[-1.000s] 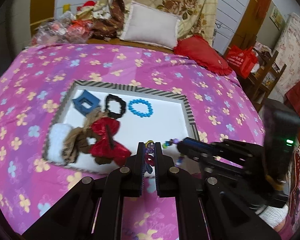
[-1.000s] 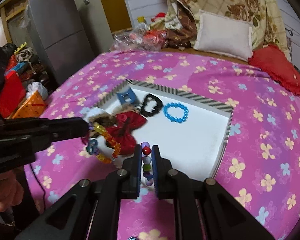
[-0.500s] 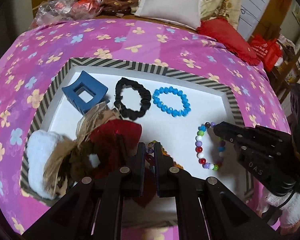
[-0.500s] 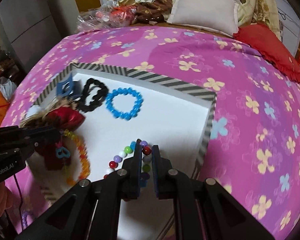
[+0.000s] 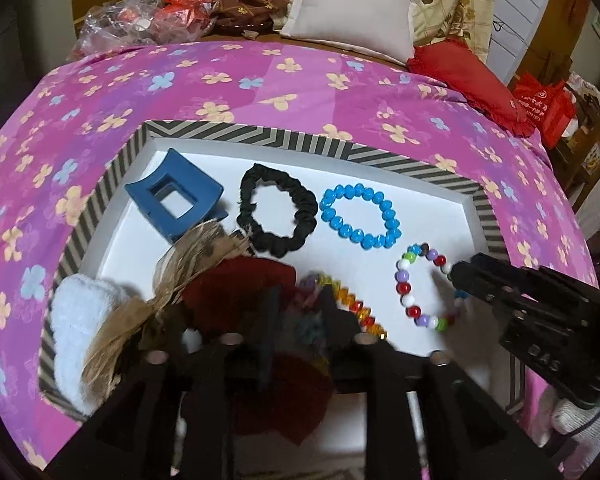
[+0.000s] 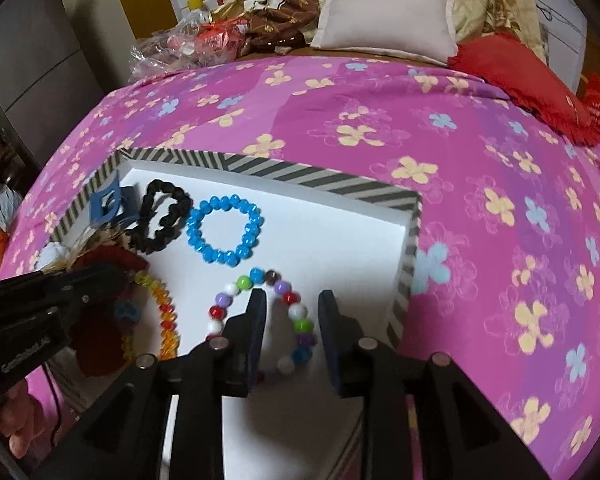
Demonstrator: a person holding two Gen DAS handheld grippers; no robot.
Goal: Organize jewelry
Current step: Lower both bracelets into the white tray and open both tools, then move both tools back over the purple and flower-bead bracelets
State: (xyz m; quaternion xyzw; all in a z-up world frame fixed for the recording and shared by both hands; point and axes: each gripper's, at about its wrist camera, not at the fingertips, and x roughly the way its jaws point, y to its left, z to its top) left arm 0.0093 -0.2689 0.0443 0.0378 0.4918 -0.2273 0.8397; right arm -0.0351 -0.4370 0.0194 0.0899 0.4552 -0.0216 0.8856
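A white tray with a striped rim lies on the pink bedspread. In it lie a blue hair claw, a black scrunchie, a blue bead bracelet, a red bow and a white fluffy piece. My right gripper is open, its fingers either side of a multicoloured bead bracelet lying on the tray. My left gripper is open over an orange bead bracelet lying on the tray.
Pillows and a red cushion lie at the far end of the bed, with bags and clothes beside them. A grey cabinet stands left of the bed.
Both grippers came down over the tray and opened. The multicoloured bracelet and the orange bracelet now lie on the tray, released.
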